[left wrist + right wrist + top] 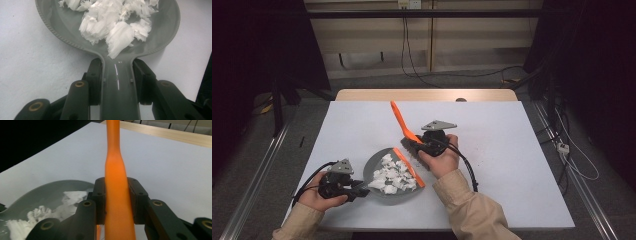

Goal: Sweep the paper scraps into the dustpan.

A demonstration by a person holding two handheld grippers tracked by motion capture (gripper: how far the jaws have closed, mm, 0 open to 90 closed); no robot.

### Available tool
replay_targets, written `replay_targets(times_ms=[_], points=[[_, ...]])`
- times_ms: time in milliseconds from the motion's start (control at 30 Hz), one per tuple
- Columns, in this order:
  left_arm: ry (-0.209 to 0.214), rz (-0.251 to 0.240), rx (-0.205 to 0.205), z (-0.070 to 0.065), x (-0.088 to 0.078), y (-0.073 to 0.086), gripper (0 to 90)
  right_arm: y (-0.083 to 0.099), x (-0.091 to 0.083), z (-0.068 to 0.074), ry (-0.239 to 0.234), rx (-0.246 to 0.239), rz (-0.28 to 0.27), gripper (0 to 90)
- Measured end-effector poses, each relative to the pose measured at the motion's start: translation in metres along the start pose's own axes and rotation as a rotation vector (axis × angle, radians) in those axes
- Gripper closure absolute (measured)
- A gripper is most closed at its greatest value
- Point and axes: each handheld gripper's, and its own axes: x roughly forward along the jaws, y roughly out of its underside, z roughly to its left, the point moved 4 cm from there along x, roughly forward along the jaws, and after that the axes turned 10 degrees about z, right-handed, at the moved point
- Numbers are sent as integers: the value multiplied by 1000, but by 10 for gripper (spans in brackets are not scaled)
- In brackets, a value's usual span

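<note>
A grey dustpan (379, 165) lies on the white table, holding several torn white paper scraps (392, 175). My left gripper (357, 190) is shut on the dustpan's handle (117, 82), and the pan (50, 22) with its scraps (117, 27) spreads out just beyond the jaws. My right gripper (414, 145) is shut on the orange brush's handle (116, 182). That handle (399, 120) points up and away to the far left, while the brush's orange head (409, 167) rests along the dustpan's right edge.
The white table top (512, 150) has free room to the right and at the back. A wooden edge (427, 95) runs along the far side. A few tiny specks (484, 155) lie right of my right hand. Cables hang over the floor beyond.
</note>
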Motion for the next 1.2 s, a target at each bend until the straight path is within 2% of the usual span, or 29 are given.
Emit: replay_targets(times_ms=[200, 267, 300, 400, 467, 567, 667, 767, 867, 1000, 1067, 1133, 1167, 1200], points=[[5, -3, -3, 0, -1, 1, 626, 13, 3, -18, 44, 7, 45, 710], [4, 1, 2, 0, -1, 1, 626, 19, 4, -24, 81, 3, 75, 709], [6, -2, -4, 0, -1, 1, 626, 21, 3, -27, 99, -2, 72, 710], [3, 3, 1, 0, 0, 1, 626, 22, -1, -33, 108, 11, 75, 710], [2, 5, 1, 0, -1, 0, 626, 23, -4, -37, 146, -8, 80, 710], [2, 5, 3, 0, 0, -1, 626, 23, -3, -41, 138, -1, 68, 710], [3, 7, 6, -1, 2, -3, 626, 22, -1, -32, 97, -8, 79, 711], [5, 8, 1, -1, 4, -4, 626, 24, 1, -14, 93, -77, 93, 710], [4, 17, 8, -2, 5, -4, 626, 27, 2, 1, 88, -120, 99, 708], [4, 17, 7, -1, 5, -4, 626, 29, 4, 14, 60, -123, 79, 708], [4, 18, 6, -1, 5, -4, 626, 30, 4, 19, 19, -100, 70, 709], [3, 19, 9, -1, 5, -4, 626, 29, 5, 24, 0, -100, 65, 708], [3, 18, 8, -1, 5, -4, 626, 28, 4, 25, -18, -93, 56, 709], [5, 16, 7, -1, 4, -4, 626, 26, 3, 26, -67, -62, 40, 711]])
